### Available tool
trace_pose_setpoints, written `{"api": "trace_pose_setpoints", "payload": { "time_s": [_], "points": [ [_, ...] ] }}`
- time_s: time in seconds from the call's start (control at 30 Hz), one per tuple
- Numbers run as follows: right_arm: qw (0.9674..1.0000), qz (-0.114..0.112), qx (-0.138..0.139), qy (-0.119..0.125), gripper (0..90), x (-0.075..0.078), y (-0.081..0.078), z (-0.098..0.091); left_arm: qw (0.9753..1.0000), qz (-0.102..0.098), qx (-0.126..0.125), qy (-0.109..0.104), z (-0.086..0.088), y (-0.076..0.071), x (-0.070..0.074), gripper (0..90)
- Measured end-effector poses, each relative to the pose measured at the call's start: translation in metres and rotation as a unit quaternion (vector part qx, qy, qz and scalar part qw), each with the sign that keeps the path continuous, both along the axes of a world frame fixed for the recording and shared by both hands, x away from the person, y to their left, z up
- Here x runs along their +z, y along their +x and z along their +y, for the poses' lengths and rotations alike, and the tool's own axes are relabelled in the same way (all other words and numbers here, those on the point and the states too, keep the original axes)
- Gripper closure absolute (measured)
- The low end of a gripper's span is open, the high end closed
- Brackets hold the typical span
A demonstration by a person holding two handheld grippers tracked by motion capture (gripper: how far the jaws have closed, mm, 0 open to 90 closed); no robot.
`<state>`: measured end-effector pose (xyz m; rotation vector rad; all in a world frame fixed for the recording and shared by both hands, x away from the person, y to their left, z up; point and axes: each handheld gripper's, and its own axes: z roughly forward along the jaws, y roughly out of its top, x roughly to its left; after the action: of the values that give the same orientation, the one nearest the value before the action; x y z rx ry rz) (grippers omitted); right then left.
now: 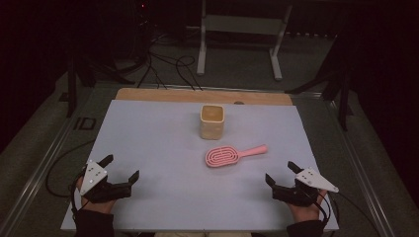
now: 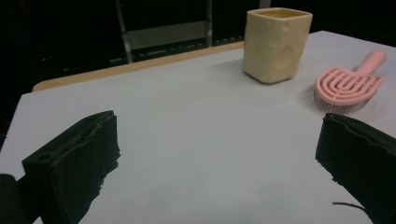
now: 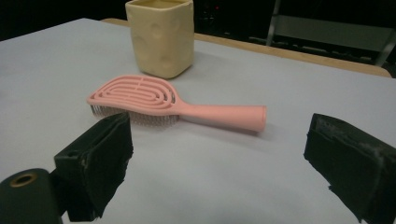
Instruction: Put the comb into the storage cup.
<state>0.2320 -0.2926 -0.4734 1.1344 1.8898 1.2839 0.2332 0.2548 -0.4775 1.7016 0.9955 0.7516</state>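
While both grippers rest at the near edge of the table (image 1: pixel 148 128), left gripper (image 1: pixel 122 168) and right gripper (image 1: pixel 280 172) stand with jaws spread wide, nothing between them; right one sits nearer the brush (image 1: pixel 232 154), so likely it reaches first; best to come in across the handle, square to it, pads on the straight part, not the vented head; brush lies bristles down mid-table, right of centre, well apart from both grippers; long axis runs left-right, handle pointing right and slightly away, head left; cup (image 1: pixel 212 121) stands upright just behind the head, not touching.
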Motion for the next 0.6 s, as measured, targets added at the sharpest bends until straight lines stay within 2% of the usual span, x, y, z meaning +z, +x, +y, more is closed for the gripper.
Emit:
{"api": "trace_pose_setpoints", "payload": {
  "time_s": [0.1, 0.27, 0.4, 0.6],
  "points": [
    [1.0, 0.001, 0.001, -0.001, 7.8, 0.0002, 0.0, 0.0011, 1.0, -0.001, 0.002, -0.001, 0.0002, 0.0, -0.0001, 0.0],
    [1.0, -0.004, 0.001, 0.002, 7.8, 0.0026, 0.0006, 0.003, 0.9999, -0.001, 0.013, 0.011, -0.0023, 0.0026, -0.004, 0.0],
    [1.0, -0.002, 0.002, 0.005, 7.8, 0.0025, 0.0025, 0.0047, 0.9998, 0.001, 0.018, 0.011, -0.0024, 0.0046, -0.006, 0.0],
    [1.0, -0.002, 0.005, 0.004, 7.8, 0.0052, 0.0052, 0.0081, 0.9997, -0.007, 0.022, 0.004, 0.0008, 0.0049, -0.007, 0.0]
  ]
}}
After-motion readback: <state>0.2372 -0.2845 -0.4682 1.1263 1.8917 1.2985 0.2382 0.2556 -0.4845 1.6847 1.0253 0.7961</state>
